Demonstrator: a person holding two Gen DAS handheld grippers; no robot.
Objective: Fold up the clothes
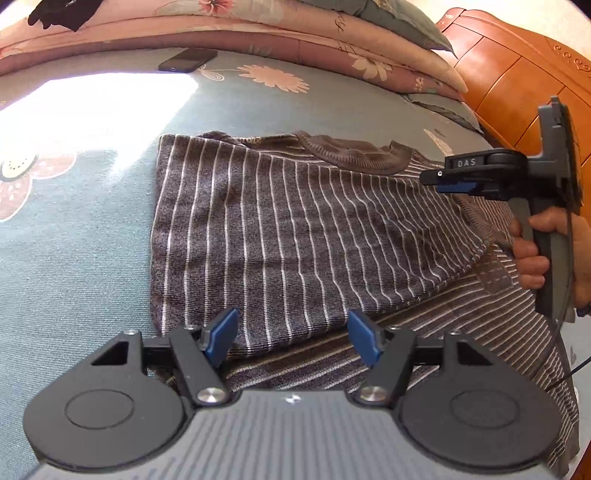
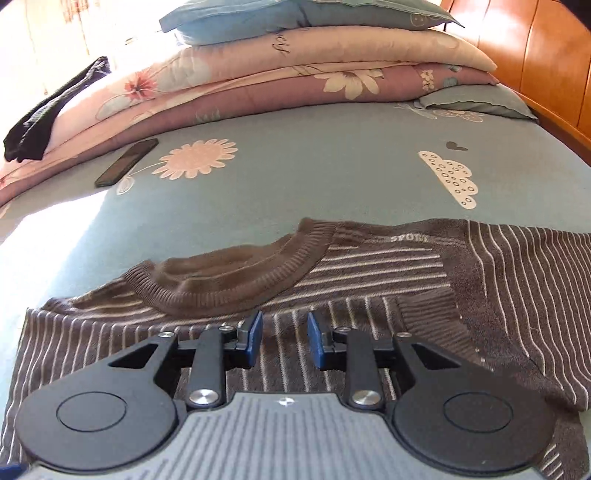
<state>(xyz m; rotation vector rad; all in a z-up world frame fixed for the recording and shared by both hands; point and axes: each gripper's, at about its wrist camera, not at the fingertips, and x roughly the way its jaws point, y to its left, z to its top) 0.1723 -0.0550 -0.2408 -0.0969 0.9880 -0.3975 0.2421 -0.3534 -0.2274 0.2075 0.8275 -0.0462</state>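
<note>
1. A bed [image 2: 332,166] is covered by a blue-grey sheet printed with pink flowers, a cream cloud and a small dark heart.
2. A dark phone [image 2: 126,162] is laid flat on the sheet, just beside the folded quilts and near a pink flower print.
3. Folded quilts [image 2: 258,85] in pink, mauve and cream floral cloth are stacked at the far side of the bed.
4. Blue-grey pillows [image 2: 303,14] are piled on top of the quilts.
5. A black garment [image 2: 55,107] is draped over the left end of the quilt stack.
6. An orange-brown wooden headboard [image 1: 517,74] is seen at the right edge.
7. A bright patch of sunlight is cast across the left part of the sheet.
</note>
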